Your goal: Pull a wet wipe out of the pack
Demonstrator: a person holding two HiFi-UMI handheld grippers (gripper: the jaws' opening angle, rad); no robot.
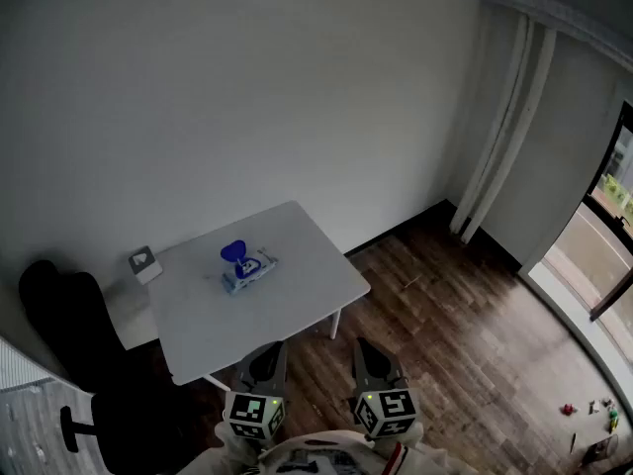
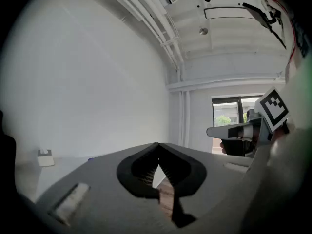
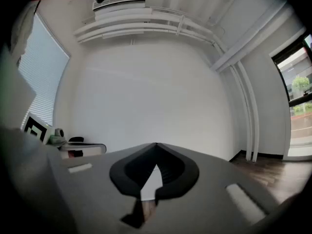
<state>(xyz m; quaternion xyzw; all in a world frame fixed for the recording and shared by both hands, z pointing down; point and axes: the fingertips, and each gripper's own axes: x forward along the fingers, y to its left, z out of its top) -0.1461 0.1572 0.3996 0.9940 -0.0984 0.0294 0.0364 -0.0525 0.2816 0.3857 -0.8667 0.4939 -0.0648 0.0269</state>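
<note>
Nearest, bottom edge of head view: left claw (image 1: 267, 356) and right claw (image 1: 371, 352), side by side and level, each with its marker cube (image 1: 255, 416) behind it. The left claw's tips sit just short of the bench's near edge; the right claw is over the wooden floor (image 1: 445, 344).

Left gripper view: the left claw's (image 2: 157, 152) jaws meet at the tips, nothing between them. Right gripper view: the right claw's (image 3: 156, 150) jaws are likewise closed tip to tip, and empty.

Next out: white bench (image 1: 307, 290). The wet wipe pack (image 1: 249, 269) lies flat near the bench's middle, well apart from both claws. Its blue lid (image 1: 234, 254) stands open at the pack's far end. Whether a wipe sticks out is too small to tell.

Far-left corner of the bench: small white box (image 1: 144, 263). Left of the bench: black chair (image 1: 59, 325).

Farthest: plain white wall (image 1: 247, 97); glazed door (image 1: 618, 196) at the right edge.
</note>
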